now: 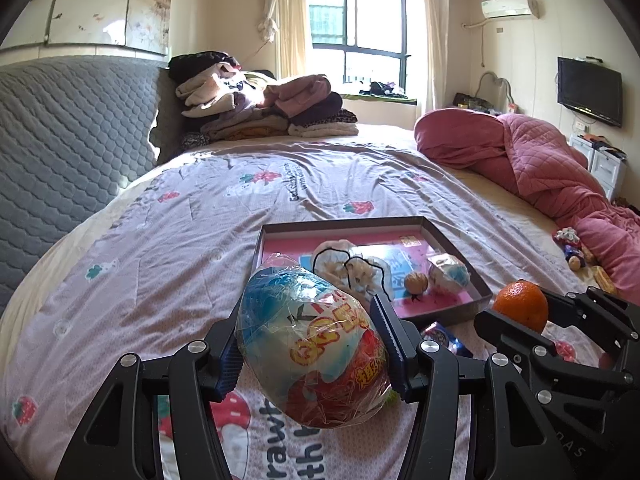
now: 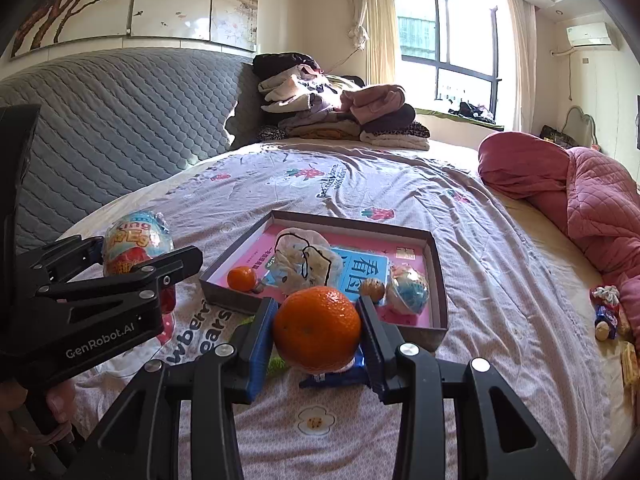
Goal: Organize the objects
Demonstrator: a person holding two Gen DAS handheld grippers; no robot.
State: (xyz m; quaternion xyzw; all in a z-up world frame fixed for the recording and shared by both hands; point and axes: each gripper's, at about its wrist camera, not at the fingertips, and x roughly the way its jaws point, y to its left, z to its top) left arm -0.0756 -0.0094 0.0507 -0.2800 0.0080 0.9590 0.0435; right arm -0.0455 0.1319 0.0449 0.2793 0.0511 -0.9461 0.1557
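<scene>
My left gripper point(image 1: 312, 344) is shut on a large foil-wrapped toy egg point(image 1: 316, 344), blue on top and red below, held above the bedspread; the egg point(image 2: 136, 244) also shows at the left of the right wrist view. My right gripper point(image 2: 318, 332) is shut on an orange mandarin point(image 2: 316, 328), seen too as the mandarin point(image 1: 520, 306) at the right of the left wrist view. Just beyond both lies a shallow pink-lined box tray point(image 1: 444, 240) point(image 2: 436, 256). It holds a plastic-wrapped plush point(image 2: 304, 260), a small mandarin point(image 2: 242, 278), a walnut point(image 2: 372, 289) and a wrapped blue-white ball point(image 2: 410, 290).
A blue snack packet point(image 2: 332, 378) lies on the bedspread under the mandarin. Small wrapped snacks point(image 2: 608, 312) sit near a pink quilt point(image 2: 592, 208) at the right. Folded clothes point(image 2: 340, 116) are stacked by the grey headboard point(image 2: 112, 120). A hand point(image 2: 56, 404) holds the left gripper.
</scene>
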